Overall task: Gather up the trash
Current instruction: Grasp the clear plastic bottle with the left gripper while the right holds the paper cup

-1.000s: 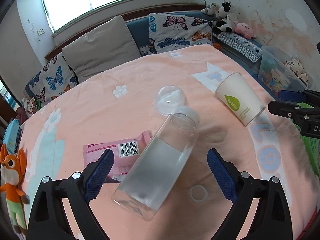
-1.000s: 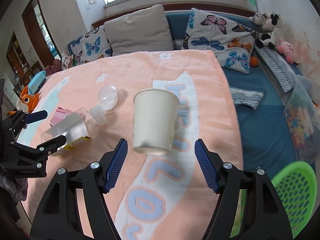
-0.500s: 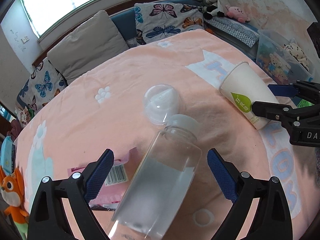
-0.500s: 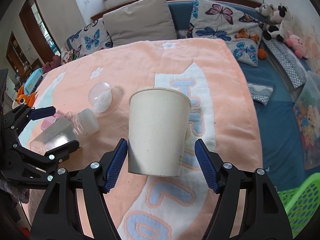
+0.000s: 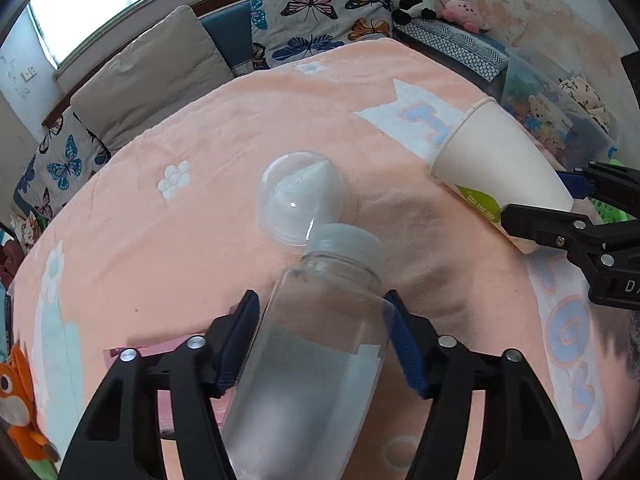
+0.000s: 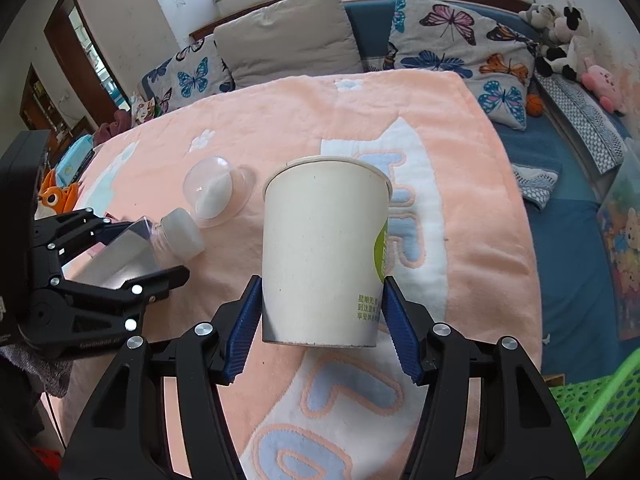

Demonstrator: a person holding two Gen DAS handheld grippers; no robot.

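A clear plastic bottle with a white cap lies on the pink blanket, and my left gripper is shut on its body; it also shows in the right wrist view. A white paper cup with a green logo lies on its side, and my right gripper is shut on it near its base; the cup also shows in the left wrist view. A clear dome lid rests on the blanket just beyond the bottle cap. A pink wrapper is mostly hidden behind the left fingers.
The pink blanket covers the bed. A green mesh basket sits low at the right. Pillows and plush toys line the far side. A clear toy box stands beside the bed. An orange fox toy lies at the left.
Both grippers moved forward and closed: the left jaws now press the bottle, the right jaws now press the cup. The pink wrapper has slipped out of view behind the left fingers.
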